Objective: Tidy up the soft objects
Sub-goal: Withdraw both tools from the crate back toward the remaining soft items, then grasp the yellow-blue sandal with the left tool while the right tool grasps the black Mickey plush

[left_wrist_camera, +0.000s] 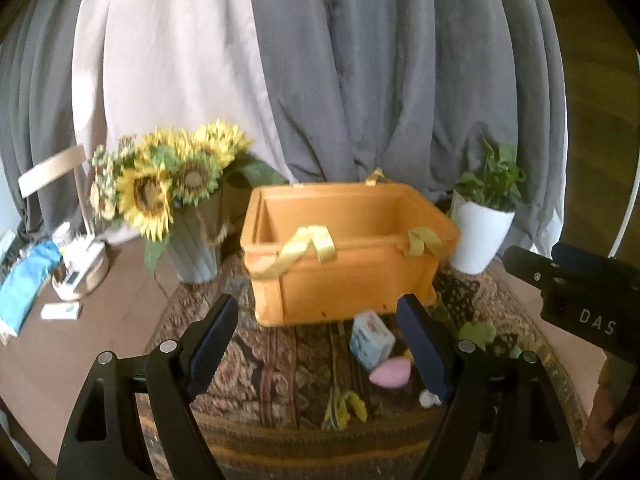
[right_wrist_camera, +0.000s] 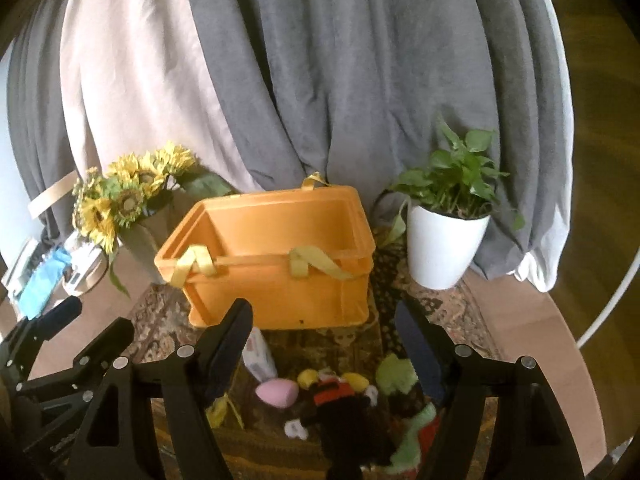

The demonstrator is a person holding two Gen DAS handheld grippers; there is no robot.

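An empty orange bin [left_wrist_camera: 348, 264] with yellow straps stands on a patterned mat, straight ahead of both grippers. In front of it lie a tissue pack [left_wrist_camera: 370, 340], a pink egg-shaped soft piece [left_wrist_camera: 388, 374], a yellow scrap [left_wrist_camera: 348, 406] and a green plush [left_wrist_camera: 478, 332]. My left gripper [left_wrist_camera: 318, 304] is open and holds nothing. The right wrist view shows the bin [right_wrist_camera: 280, 272], the pink piece [right_wrist_camera: 277, 393], a black plush with red and yellow parts [right_wrist_camera: 340, 404] and the green plush [right_wrist_camera: 396, 374]. My right gripper [right_wrist_camera: 323, 306] is open above them, apart from the toys.
Sunflowers in a grey vase [left_wrist_camera: 192, 256] stand left of the bin, a white plant pot [right_wrist_camera: 440, 248] stands to its right. Grey and pale curtains hang behind. Boxes and a blue cloth [left_wrist_camera: 24, 284] crowd the table's left side. The brown table edge [right_wrist_camera: 560, 344] curves at right.
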